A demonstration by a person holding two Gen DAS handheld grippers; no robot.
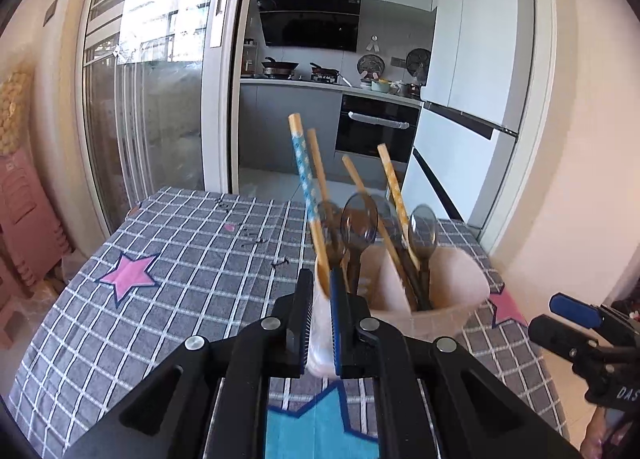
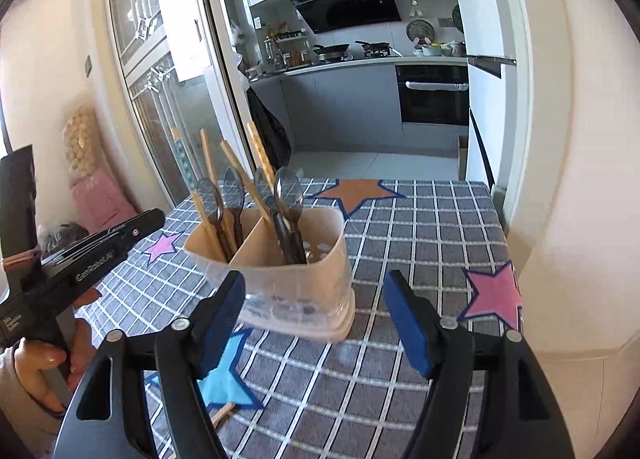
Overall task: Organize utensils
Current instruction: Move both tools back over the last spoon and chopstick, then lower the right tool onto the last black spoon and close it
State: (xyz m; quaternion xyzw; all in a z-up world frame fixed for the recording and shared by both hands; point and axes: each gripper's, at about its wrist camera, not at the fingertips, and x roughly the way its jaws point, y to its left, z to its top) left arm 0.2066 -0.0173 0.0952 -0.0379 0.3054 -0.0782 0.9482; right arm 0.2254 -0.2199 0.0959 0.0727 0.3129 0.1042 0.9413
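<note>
Left gripper [image 1: 320, 323] pinches the near wall of the translucent holder [image 2: 296, 279], jaws nearly together. Right gripper [image 2: 316, 323] hangs wide open and empty at the holder's six o'clock. Chopsticks [image 2: 210, 167] and dark spoons [image 2: 288, 191] stand in both compartments on the checked surface [image 2: 420, 227].

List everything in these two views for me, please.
translucent pinkish plastic utensil holder: one, on the cloth
dark translucent plastic spoons: four, in the holder
wooden chopsticks: four in the holder, one lying on the cloth
grey checked tablecloth with coloured stars: one, spread beneath the holder
left gripper: black, jaws nearly closed at the holder; grip unclear
right gripper: black, blue pads, open, facing the holder
left hand: one, on the left gripper's handle
</note>
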